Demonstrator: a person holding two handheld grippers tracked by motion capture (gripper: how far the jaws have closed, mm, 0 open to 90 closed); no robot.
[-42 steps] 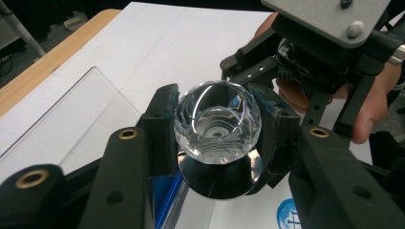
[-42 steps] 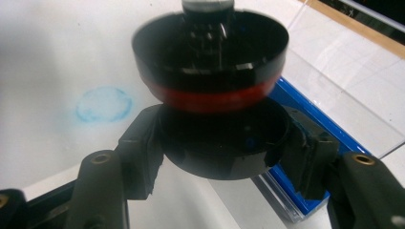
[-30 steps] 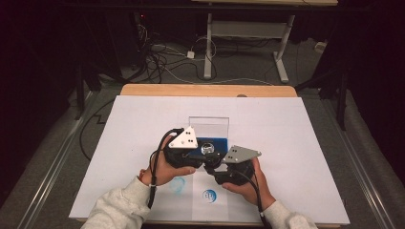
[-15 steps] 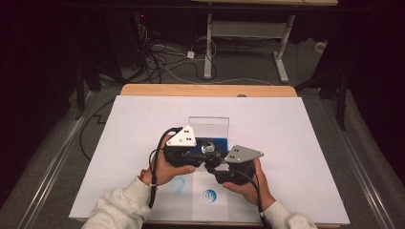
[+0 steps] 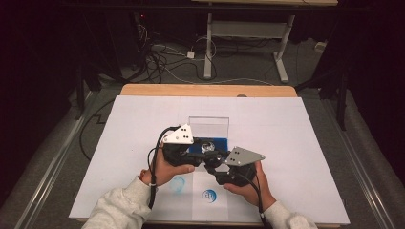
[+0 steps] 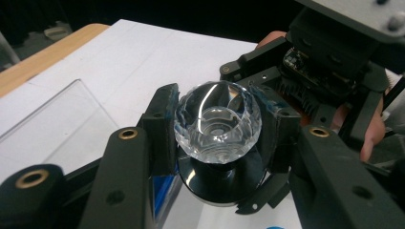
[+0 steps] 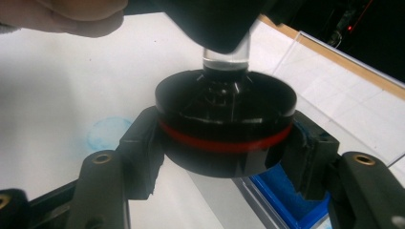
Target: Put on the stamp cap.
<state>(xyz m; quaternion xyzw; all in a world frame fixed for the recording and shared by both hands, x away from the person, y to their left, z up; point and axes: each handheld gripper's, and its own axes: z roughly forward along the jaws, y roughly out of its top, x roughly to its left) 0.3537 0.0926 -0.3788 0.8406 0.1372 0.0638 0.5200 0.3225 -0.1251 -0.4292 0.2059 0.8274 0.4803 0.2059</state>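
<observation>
On the left of the high view, the left gripper (image 5: 197, 153) is held above the white sheet (image 5: 296, 143) that covers the table, with a grey three-cornered plate on top of it and a black cable trailing back along the light sleeve. Its jaws are closed on the clear faceted knob (image 6: 218, 121). In the left gripper view the knob is seen pressed between the two black pads, one on each side, and a black round base (image 6: 224, 183) is seen just under it, joined to it by a short clear neck.

In the middle of the high view, the knob (image 5: 208, 146) is found between the two grippers, in the air above the near edge of a blue tray (image 5: 220, 142). A clear plastic box (image 5: 208, 125) stands just behind, touching the blue tray on its far side.

To the right, the right gripper (image 5: 216, 162) is held in the other hand. Its jaws are closed on the black round base (image 7: 224, 124), which carries a red ring around its side; in the right gripper view both pads are seen pressed against this rim. The clear neck rises from the top of the base into the left gripper. A faint blue round mark (image 5: 177, 184) is printed on the sheet near the left hand (image 5: 165, 169).
</observation>
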